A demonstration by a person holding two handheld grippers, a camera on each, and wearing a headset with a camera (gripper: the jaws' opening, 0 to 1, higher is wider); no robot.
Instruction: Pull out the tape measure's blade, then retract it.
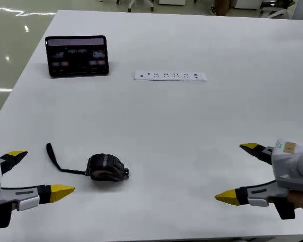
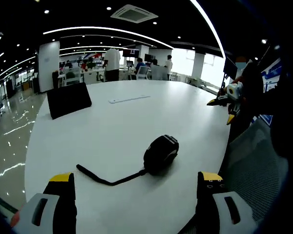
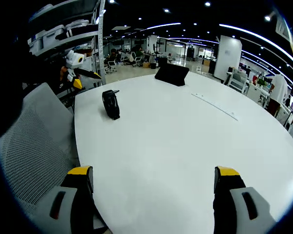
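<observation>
A black tape measure (image 1: pixel 107 168) lies on the white table (image 1: pixel 192 126) near its front edge, with a black wrist strap (image 1: pixel 58 161) trailing to its left. No blade is pulled out. My left gripper (image 1: pixel 43 172) hovers open at the front left, a short way left of the tape measure (image 2: pixel 161 152), nothing between its yellow-tipped fingers. My right gripper (image 1: pixel 240 171) hangs open at the front right, well away from the tape measure (image 3: pixel 110 103). The left gripper (image 3: pixel 78 72) appears far off in the right gripper view; the right gripper (image 2: pixel 228 100) appears likewise in the left gripper view.
A dark tablet (image 1: pixel 77 55) stands propped at the back left of the table. A white power strip (image 1: pixel 169 76) lies at the back middle. A grey mesh chair (image 3: pixel 34 141) sits by the table's near edge. People stand at distant desks.
</observation>
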